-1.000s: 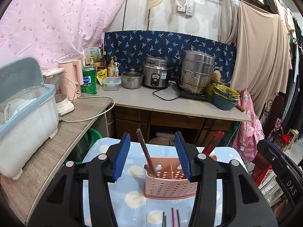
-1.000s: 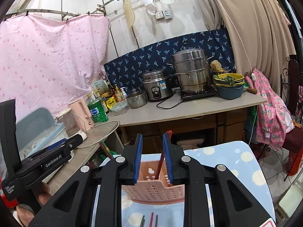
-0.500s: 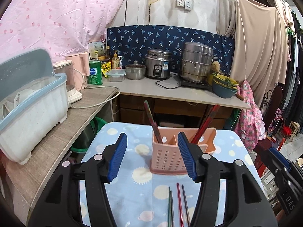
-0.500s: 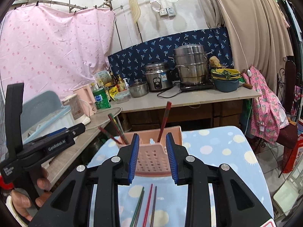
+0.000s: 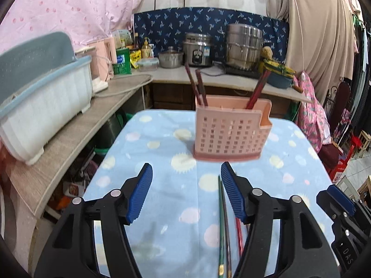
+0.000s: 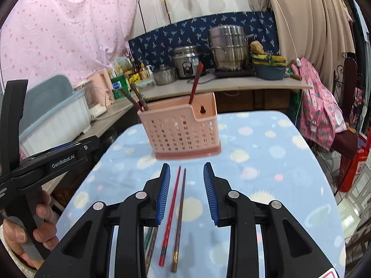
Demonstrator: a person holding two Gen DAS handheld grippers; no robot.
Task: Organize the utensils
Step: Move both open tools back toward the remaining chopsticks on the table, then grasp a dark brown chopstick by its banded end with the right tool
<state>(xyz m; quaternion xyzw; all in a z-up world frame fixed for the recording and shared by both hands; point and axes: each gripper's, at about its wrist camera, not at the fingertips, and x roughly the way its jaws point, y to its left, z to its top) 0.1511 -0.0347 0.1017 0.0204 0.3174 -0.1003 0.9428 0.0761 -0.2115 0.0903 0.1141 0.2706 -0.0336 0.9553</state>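
Observation:
A pink perforated utensil holder (image 5: 231, 129) (image 6: 183, 132) stands upright on the blue spotted cloth (image 5: 150, 143), with three dark red chopsticks (image 5: 198, 85) leaning in it. Several loose chopsticks lie on the cloth in front of it. My left gripper (image 5: 186, 173) hovers short of the holder with its jaws opening and nothing gripped. A green chopstick (image 5: 219, 220) runs along the inside of its right finger. My right gripper (image 6: 186, 169) is open, and a red chopstick (image 6: 171, 208) and a brown chopstick (image 6: 179, 215) lie untouched on the cloth in its gap.
A blue and white dish rack (image 5: 46, 106) sits on the wooden counter to the left. Behind the table, a counter carries a rice cooker (image 5: 197, 51), a steel steamer pot (image 5: 243, 46) and bottles. A person's hand (image 6: 41, 229) holds the left gripper. Pink floral fabric (image 5: 313, 120) hangs at right.
Both grippers dropped toward the cloth and pulled back from the holder, which now stands beyond the fingertips. The left jaws widened. The loose chopsticks came into the right gripper's gap.

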